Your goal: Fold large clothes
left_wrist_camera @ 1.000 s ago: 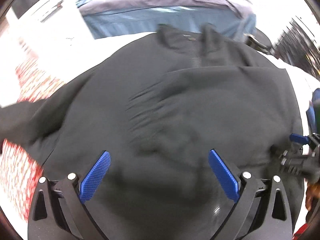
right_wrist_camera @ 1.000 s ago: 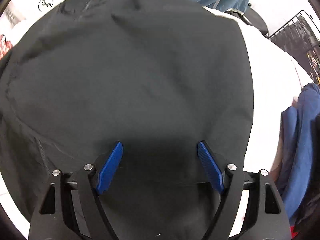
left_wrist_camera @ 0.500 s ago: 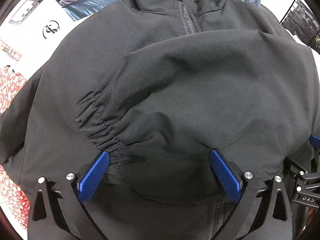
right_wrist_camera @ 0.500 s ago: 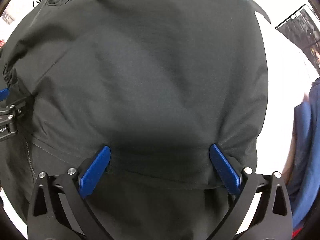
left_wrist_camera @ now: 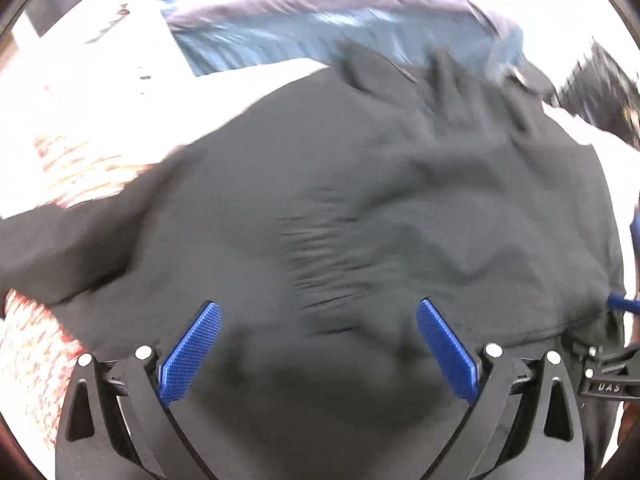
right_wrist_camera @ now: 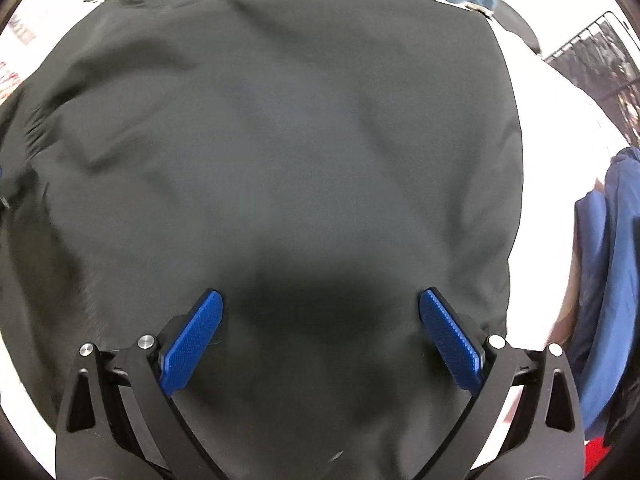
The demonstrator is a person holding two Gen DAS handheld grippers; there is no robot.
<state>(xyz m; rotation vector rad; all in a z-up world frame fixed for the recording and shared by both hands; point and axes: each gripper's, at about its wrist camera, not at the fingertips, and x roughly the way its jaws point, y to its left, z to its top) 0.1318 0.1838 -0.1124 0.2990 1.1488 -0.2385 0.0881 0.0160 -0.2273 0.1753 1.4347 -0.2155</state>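
White surface [right_wrist_camera: 552, 128] under black jacket [right_wrist_camera: 280, 140]. Both tools wide, empty: left tool [left_wrist_camera: 318, 350], right tool [right_wrist_camera: 320, 346]. Loose folded sleeve could slide, fold undone.

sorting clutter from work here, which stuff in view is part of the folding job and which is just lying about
Part of the job:
- black jacket
- left gripper, open above it
- right gripper, open above it

Just lying about:
- blue garment at the right
- red patterned cloth
- blue-grey clothes behind
- wire rack

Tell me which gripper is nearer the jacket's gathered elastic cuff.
Left. The left gripper hangs open just below the gathered cuff; the open right gripper sits farther, with the cuff at its far left.
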